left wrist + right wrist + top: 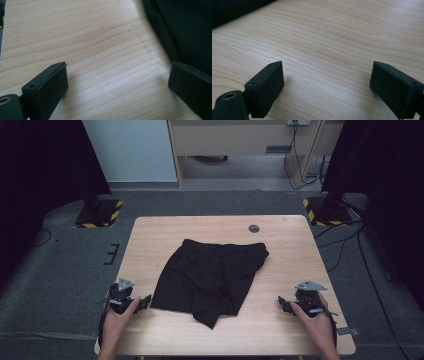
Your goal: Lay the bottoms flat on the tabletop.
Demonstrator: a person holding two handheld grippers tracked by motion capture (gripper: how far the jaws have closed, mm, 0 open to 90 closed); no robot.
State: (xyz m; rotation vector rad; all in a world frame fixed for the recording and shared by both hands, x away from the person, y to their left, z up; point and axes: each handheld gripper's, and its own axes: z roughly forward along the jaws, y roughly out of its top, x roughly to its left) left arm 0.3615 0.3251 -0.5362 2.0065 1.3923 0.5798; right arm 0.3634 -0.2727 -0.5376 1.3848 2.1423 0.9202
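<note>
Centrally, black shorts [210, 276] lie between the wide-open left tool [145, 301] and right tool [282, 303]

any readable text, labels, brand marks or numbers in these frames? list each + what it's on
None: no readable words, labels, brands or numbers.
Black shorts: no print or tag shows.
Wooden table: bare grain; the dark round spot near the far edge carries no lettering.
Left gripper and right gripper: plain black, unmarked.
Yellow-black striped stand bases on the floor: hazard stripes only, no words.
</note>
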